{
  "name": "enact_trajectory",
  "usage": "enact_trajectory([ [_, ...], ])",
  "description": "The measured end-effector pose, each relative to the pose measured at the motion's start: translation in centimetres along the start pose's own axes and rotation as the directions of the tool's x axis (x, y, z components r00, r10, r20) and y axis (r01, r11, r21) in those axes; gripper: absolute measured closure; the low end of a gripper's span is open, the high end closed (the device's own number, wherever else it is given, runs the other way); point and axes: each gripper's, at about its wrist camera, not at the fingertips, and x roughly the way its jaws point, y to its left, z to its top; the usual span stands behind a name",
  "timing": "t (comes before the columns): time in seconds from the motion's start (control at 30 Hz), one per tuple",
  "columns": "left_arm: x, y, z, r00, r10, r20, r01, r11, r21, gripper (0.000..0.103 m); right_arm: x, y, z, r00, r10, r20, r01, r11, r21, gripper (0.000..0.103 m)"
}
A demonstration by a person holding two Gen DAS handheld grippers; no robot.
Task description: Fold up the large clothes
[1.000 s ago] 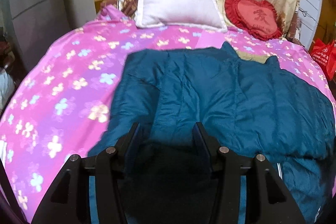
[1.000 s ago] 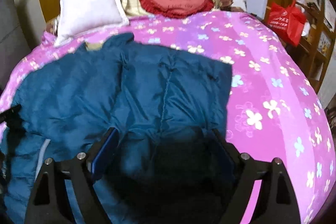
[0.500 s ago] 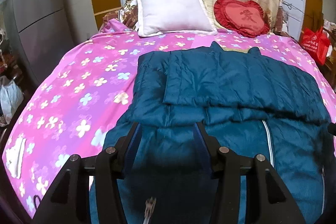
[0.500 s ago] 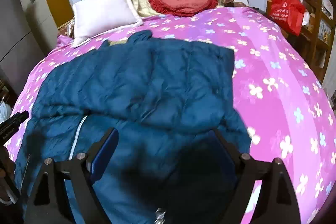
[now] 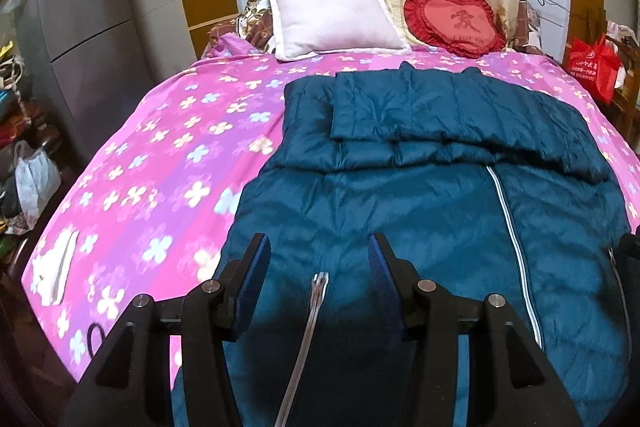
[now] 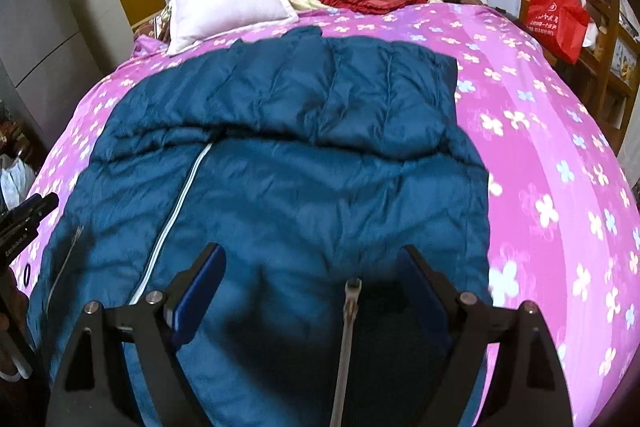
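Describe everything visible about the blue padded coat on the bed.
The blue padded coat is dark teal, quilted and puffy, with a slight sheen. It lies spread on the pink flowered bedspread, its far part folded over the near part. A pale zipper runs down the front. Neither gripper's jaws visibly grip it.

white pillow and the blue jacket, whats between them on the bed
Only a bare strip of the pink flowered bedsheet lies between the white pillow and the far edge of the blue jacket. The left wrist view shows it best.
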Motion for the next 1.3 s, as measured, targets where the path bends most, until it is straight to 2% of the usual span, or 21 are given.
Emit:
enact_trajectory([
  [0.2,-1.8,0.7,-1.9,1.0,0.011,0.007,-0.011,1.0,-0.004,0.071,-1.3,1.4,-2.5,1.0,-0.004,-0.016,0.003,0.999,-0.051,0.013],
  [0.6,-4.6,1.9,-3.7,1.0,0.015,0.0,-0.015,1.0,-0.025,0.071,-3.0,2.4,-5.9,0.999,0.028,-0.037,-0.03,0.998,-0.054,0.013],
  [1.0,-8.5,3.6,-4.8,0.998,0.047,0.034,-0.045,0.998,-0.05,0.071,-5.7,3.5,-7.0,0.998,0.055,-0.003,-0.055,0.996,-0.065,0.013],
  [1.3,-9.0,4.8,-6.5,0.998,0.055,0.022,-0.053,0.996,-0.07,0.071,-6.5,4.2,-8.5,0.999,0.052,-0.007,-0.052,0.996,-0.076,0.011],
])
